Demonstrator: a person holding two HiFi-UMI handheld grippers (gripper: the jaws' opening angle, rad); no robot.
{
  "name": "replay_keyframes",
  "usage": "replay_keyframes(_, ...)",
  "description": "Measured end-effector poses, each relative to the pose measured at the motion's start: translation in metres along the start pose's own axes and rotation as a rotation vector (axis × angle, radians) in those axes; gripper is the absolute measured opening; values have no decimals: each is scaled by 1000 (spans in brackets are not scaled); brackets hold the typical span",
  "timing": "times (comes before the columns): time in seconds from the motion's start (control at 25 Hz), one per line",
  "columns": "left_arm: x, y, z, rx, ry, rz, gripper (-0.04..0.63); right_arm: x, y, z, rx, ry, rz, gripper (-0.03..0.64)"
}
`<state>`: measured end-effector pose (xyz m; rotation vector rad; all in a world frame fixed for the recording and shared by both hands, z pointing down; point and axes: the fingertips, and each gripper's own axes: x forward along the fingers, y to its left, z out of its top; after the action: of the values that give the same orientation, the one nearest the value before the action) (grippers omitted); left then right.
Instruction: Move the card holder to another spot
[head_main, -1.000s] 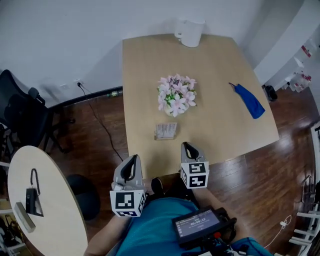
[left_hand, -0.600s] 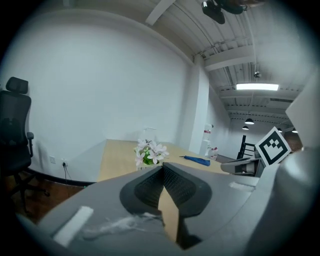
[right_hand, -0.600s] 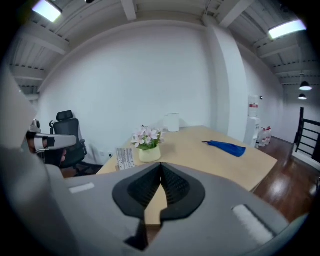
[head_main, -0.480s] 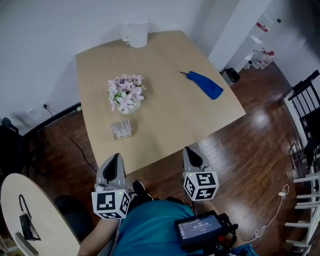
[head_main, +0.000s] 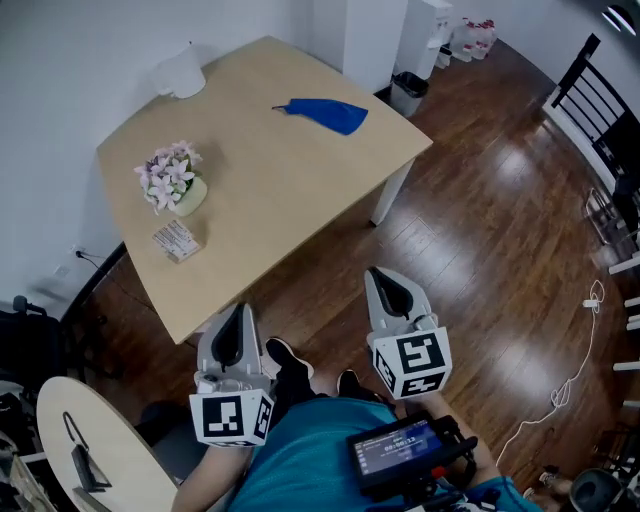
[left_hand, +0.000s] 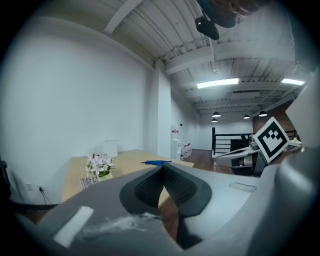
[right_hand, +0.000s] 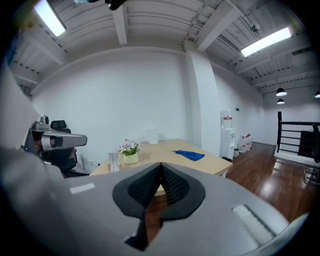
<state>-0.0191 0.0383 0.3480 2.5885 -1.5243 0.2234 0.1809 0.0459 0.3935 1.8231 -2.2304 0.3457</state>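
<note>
Backed away from the table since a second ago, with left gripper and right gripper now over the wooden floor. Pressed fully together on both, nothing between the jaws. Seen near the table's front edge: card holder, just beside flower pot, well apart from both grippers.

We see the card holder just beside the flower pot on the bench, the blue cloth well apart.

No legible text; only blurred digits on the chest screen
</note>
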Motion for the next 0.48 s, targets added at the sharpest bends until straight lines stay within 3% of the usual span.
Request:
replay_keyframes(0.12,-26,-20,-4,27,22,42,15,-28,-2,2,-40,-37,49,-8)
replay_keyframes(0.28,-56,-34,-8,61,50,94,15,-60,4,-7,2,-54,115,-8)
replay_keyframes(0.48,-80,-41,-4,92,38,107,15,-81,27,-9,25,-74,161,-8)
